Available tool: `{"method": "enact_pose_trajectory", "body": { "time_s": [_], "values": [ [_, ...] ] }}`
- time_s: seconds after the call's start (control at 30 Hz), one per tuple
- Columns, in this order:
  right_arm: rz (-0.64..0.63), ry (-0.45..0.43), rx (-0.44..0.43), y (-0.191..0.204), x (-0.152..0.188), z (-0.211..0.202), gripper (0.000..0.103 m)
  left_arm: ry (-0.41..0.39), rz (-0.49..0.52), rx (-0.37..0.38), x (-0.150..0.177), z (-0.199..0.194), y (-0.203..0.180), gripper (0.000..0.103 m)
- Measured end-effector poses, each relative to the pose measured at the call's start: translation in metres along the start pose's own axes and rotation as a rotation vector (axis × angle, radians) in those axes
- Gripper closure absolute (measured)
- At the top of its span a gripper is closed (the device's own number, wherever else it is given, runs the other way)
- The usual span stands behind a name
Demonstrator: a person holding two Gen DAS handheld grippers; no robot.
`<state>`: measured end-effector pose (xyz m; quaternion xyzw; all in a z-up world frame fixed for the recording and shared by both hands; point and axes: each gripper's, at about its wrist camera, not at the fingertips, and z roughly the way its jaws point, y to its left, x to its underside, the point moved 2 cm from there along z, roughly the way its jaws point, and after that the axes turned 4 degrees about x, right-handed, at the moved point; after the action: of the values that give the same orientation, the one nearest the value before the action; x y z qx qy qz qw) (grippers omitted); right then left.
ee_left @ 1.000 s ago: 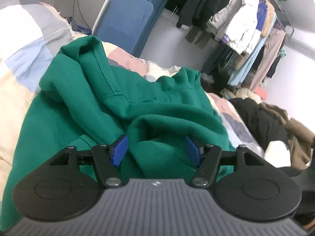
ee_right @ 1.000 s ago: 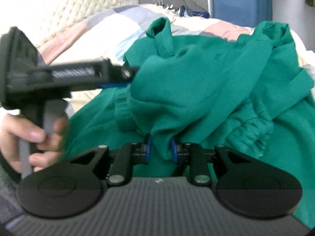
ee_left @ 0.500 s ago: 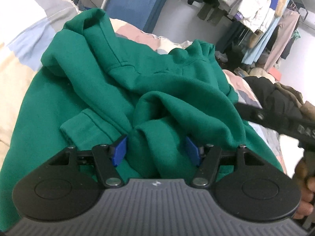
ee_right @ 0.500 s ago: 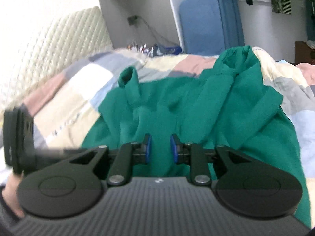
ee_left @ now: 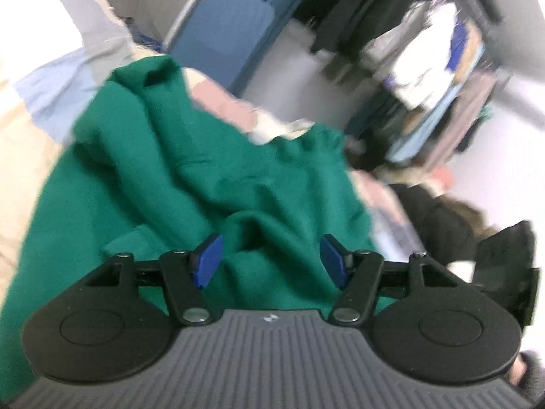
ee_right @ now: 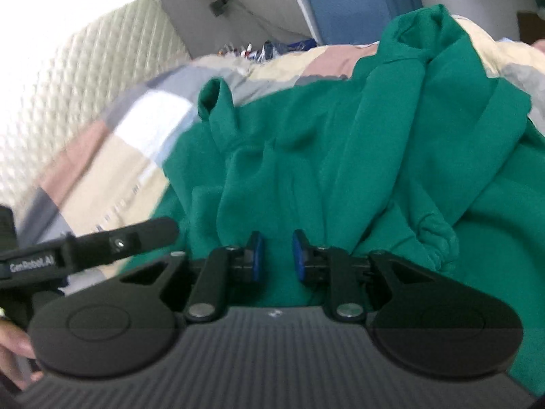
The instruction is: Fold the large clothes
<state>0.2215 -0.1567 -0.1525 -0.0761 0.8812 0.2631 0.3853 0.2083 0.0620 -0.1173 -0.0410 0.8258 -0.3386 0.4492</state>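
A large green sweatshirt [ee_left: 204, 177] lies crumpled on a patchwork quilt. My left gripper [ee_left: 269, 260] stands open low over its near part, and a raised fold sits between the blue pads without touching them. In the right wrist view the sweatshirt [ee_right: 374, 153] spreads ahead, with creases running down toward my right gripper [ee_right: 274, 257]. Its jaws stand narrow and look shut on a thick fold of green cloth. The left gripper's black finger [ee_right: 119, 245] reaches in from the left, held by a hand [ee_right: 13, 344]. Both views are blurred.
The quilt [ee_right: 119, 143] extends left toward a padded headboard [ee_right: 85, 68]. Beyond the bed stand a blue panel [ee_left: 231, 27] and a rack of hanging clothes [ee_left: 425, 68]. A dark jacket pile [ee_left: 436, 225] lies to the right of the sweatshirt.
The cloth that hung bunched high over the right gripper now lies lower and flatter. The right view has rolled. The left gripper has shifted slightly over the sweatshirt, with its jaws unchanged.
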Motion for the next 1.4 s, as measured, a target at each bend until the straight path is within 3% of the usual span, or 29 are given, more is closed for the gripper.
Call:
{"method": "enact_pose_trajectory", "body": {
  "time_s": [0.07,0.1,0.17,0.23,0.33,0.4,0.47,0.53,0.6,0.67,0.73,0.9,0.93,1.03,1.27,1.4],
  "values": [
    [0.013,-0.025,-0.001,-0.002,-0.004,-0.012,0.077,-0.002,0.015,0.066,-0.001,0.0,-0.006,0.034],
    [0.023,-0.045,0.002,-0.003,-0.006,-0.019,0.072,0.002,0.013,0.075,0.0,0.002,-0.008,0.034],
    [0.035,-0.09,-0.003,-0.01,-0.011,-0.034,0.039,0.028,0.006,0.068,0.003,0.011,-0.01,0.034],
    [0.034,-0.125,-0.005,-0.014,-0.016,-0.041,0.037,0.035,0.014,0.065,0.009,0.018,-0.012,0.034],
    [0.11,-0.108,0.026,-0.031,-0.02,-0.035,0.037,0.036,0.028,0.075,0.012,0.03,-0.018,0.035],
    [0.159,-0.085,0.03,-0.042,-0.017,-0.025,0.038,0.062,0.05,0.071,0.013,0.045,-0.023,0.035],
    [0.175,-0.051,0.044,-0.047,-0.014,-0.01,0.055,0.078,0.044,0.063,0.017,0.056,-0.025,0.035],
    [0.183,-0.023,0.08,-0.051,-0.01,0.003,0.065,0.079,0.07,0.033,0.022,0.063,-0.027,0.05],
    [0.171,-0.028,0.071,-0.051,-0.007,0.011,0.073,0.068,0.087,-0.006,0.024,0.065,-0.027,0.072],
    [0.149,-0.042,0.046,-0.047,-0.008,0.008,0.089,0.045,0.041,0.005,0.018,0.059,-0.02,0.085],
    [0.102,-0.086,0.043,-0.039,-0.014,-0.001,0.095,-0.002,-0.024,0.048,0.009,0.047,-0.01,0.088],
    [0.089,-0.252,0.01,-0.034,-0.041,-0.051,0.096,-0.112,-0.25,0.248,-0.008,0.015,0.021,0.088],
    [0.096,-0.28,0.019,-0.037,-0.045,-0.06,0.096,-0.117,-0.275,0.257,-0.009,0.012,0.024,0.088],
    [0.128,-0.295,0.069,-0.051,-0.053,-0.072,0.096,-0.074,-0.31,0.199,-0.004,0.014,0.032,0.089],
    [0.069,-0.067,0.281,-0.068,-0.029,-0.02,0.096,0.112,-0.153,-0.05,0.012,0.043,0.026,0.09],
    [0.058,-0.017,0.315,-0.073,-0.018,-0.002,0.096,0.14,-0.107,-0.105,0.015,0.054,0.025,0.09]
  ]
}}
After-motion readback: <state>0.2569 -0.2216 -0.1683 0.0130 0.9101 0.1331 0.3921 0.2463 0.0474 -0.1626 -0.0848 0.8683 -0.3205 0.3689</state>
